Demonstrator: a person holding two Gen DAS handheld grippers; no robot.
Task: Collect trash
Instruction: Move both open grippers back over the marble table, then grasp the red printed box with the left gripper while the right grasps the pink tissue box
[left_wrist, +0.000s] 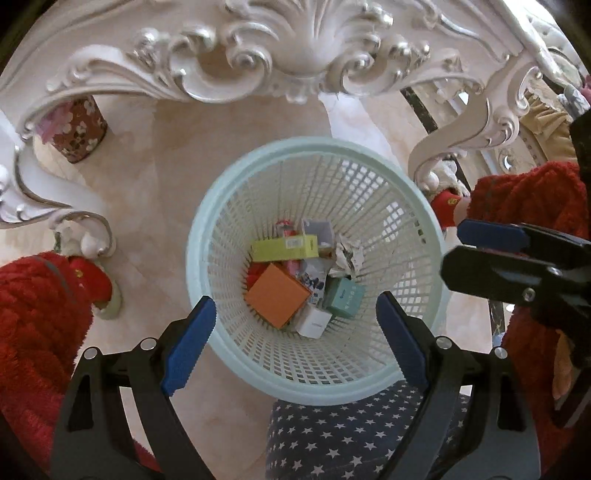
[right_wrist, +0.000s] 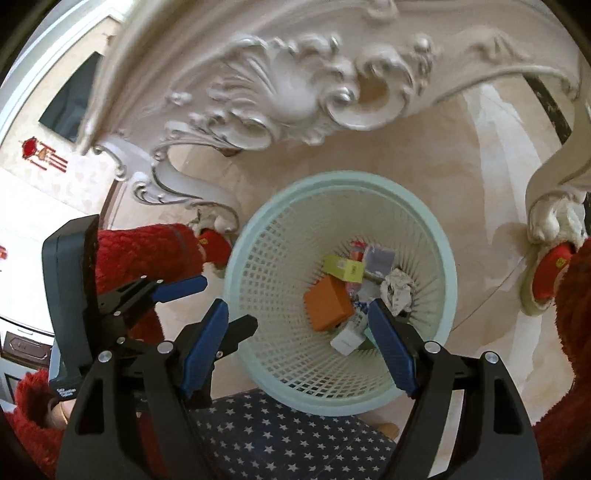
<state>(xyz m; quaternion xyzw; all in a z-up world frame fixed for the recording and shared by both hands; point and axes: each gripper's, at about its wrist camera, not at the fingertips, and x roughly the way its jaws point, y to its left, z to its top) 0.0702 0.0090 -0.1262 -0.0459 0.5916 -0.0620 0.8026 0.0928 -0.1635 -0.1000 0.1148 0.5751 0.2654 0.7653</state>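
Note:
A pale green mesh waste basket (left_wrist: 221, 206) stands on the marble floor below both grippers; it also shows in the right wrist view (right_wrist: 258, 236). Inside lie an orange box (left_wrist: 277, 295), a yellow-green box (left_wrist: 284, 248), a teal box (left_wrist: 345, 297), a white box (left_wrist: 314, 322) and crumpled paper (left_wrist: 347, 256). My left gripper (left_wrist: 295, 343) is open and empty above the basket's near rim. My right gripper (right_wrist: 299, 347) is open and empty above the basket; it also shows at the right of the left wrist view (left_wrist: 487, 251).
An ornate white carved table apron (left_wrist: 295, 55) arches over the basket, with curled legs (left_wrist: 85, 236) on both sides. Red fuzzy sleeves (left_wrist: 33, 306) and red slippers (right_wrist: 550, 269) flank the basket. Star-patterned navy fabric (left_wrist: 351, 439) lies at the near edge. A floral tin (left_wrist: 77, 133) stands far left.

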